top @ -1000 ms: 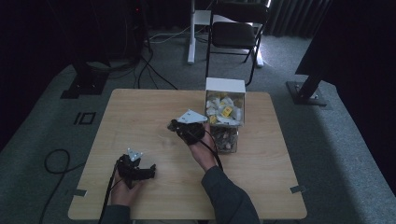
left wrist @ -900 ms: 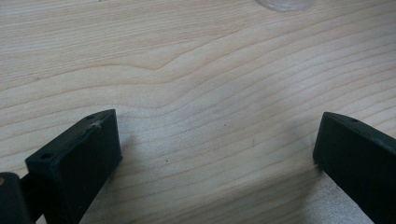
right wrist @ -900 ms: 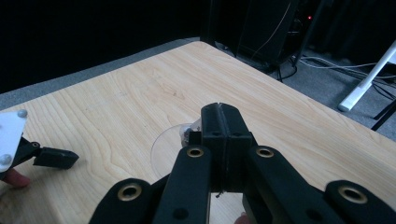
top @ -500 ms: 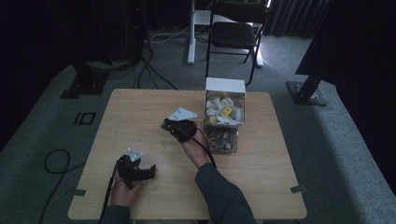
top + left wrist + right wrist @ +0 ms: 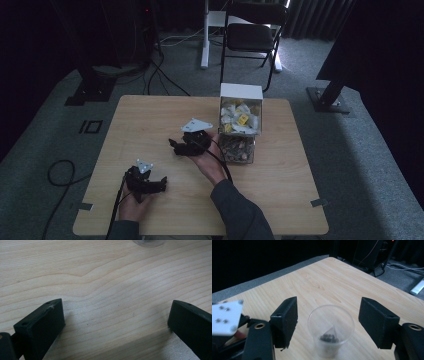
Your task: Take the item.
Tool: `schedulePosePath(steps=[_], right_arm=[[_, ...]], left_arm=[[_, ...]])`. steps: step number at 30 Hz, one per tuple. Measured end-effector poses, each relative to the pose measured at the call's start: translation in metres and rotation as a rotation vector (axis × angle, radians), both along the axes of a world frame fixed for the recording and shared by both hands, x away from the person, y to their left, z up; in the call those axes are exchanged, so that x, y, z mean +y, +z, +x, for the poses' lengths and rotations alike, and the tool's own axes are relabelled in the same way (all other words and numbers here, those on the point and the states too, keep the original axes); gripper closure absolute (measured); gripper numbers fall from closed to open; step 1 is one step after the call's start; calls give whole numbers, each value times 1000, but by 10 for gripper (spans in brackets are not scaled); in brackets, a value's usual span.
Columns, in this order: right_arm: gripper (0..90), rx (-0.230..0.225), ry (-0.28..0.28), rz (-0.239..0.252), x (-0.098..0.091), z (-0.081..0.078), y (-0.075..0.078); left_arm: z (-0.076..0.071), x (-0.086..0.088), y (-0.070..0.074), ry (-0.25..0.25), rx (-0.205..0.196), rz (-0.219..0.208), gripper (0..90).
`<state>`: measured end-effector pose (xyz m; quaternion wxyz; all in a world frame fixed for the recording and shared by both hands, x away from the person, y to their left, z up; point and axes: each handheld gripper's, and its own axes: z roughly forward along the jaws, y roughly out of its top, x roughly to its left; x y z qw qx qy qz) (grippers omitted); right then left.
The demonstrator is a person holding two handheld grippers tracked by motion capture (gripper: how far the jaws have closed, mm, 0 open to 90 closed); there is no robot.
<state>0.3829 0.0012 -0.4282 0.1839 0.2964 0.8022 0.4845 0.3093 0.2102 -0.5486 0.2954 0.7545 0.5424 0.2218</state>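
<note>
Clear plastic, the small cup (image 5: pixel 331 330) stands upright on the wooden worktop (image 5: pixel 150 120) between the right gripper's (image 5: pixel 328 325) fingers (image 5: pixel 287 320), which have just been opening and now stand apart from its sides. A dark pyramid tea bag (image 5: pixel 329 336) lies inside. The left gripper (image 5: pixel 115 322) rests low over bare wood, its fingers (image 5: pixel 47 322) spread wide with nothing between them.

Pretty dim room, only the table (image 5: pixel 150 130) catches soft light from above. Far background is nearly black. The cup (image 5: pixel 330 330) up close is blurry, and jaw shadows look soft.
</note>
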Motion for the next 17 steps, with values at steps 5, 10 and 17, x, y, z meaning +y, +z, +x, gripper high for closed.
schedulePosePath(steps=[5,10,17], right_arm=[[312,-14,14,-21,-8,-15,-4],[323,-18,16,-25,-18,-26,-8],[326,-33,18,-28,-28,-35,-9]], left_arm=[[0,0,0,0,-1,0,12],[0,0,0,0,0,0,12],[0,0,0,-1,1,0,12]])
